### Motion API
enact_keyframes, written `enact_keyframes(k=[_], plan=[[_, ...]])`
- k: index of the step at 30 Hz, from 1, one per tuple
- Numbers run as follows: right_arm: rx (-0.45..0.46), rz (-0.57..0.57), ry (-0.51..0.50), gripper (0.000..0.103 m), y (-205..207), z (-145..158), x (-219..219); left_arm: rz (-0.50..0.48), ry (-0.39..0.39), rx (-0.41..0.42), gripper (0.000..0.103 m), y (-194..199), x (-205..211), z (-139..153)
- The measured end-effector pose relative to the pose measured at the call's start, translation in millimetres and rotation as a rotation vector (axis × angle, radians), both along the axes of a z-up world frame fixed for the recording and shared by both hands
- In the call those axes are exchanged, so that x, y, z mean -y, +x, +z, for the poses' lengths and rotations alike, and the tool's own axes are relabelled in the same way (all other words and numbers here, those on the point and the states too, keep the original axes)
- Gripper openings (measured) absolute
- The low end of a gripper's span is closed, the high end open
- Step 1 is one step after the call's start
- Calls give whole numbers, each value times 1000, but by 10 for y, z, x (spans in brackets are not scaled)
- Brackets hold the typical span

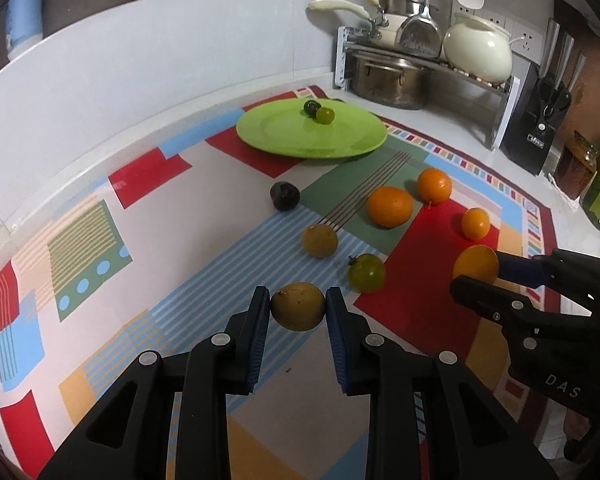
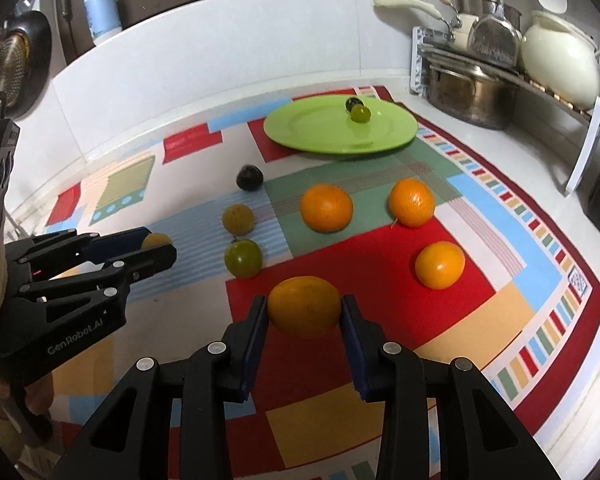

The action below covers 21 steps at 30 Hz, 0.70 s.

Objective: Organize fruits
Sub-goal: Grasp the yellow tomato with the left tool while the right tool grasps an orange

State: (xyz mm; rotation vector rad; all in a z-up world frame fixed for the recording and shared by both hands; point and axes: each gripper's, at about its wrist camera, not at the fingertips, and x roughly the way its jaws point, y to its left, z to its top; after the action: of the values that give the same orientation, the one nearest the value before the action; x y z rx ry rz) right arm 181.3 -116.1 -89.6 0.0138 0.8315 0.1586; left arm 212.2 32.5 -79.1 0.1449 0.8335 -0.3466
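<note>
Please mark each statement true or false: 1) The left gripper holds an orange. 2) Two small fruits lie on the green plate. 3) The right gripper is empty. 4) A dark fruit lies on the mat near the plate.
1) False: the left gripper is shut on a yellowish fruit.
2) True: a dark fruit and a green fruit lie on the green plate.
3) False: the right gripper is shut on an orange.
4) True: the dark fruit on the mat lies apart from the plate.
</note>
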Motion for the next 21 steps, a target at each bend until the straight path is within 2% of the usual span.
enact_keyframes(k=[11,21], plan=[[82,30,20,37,-112,344,97,-3,-17,60,29,-175,101,289],[124,53,54,37,-66,590,241,18,-9,119,29,-161,252,543]])
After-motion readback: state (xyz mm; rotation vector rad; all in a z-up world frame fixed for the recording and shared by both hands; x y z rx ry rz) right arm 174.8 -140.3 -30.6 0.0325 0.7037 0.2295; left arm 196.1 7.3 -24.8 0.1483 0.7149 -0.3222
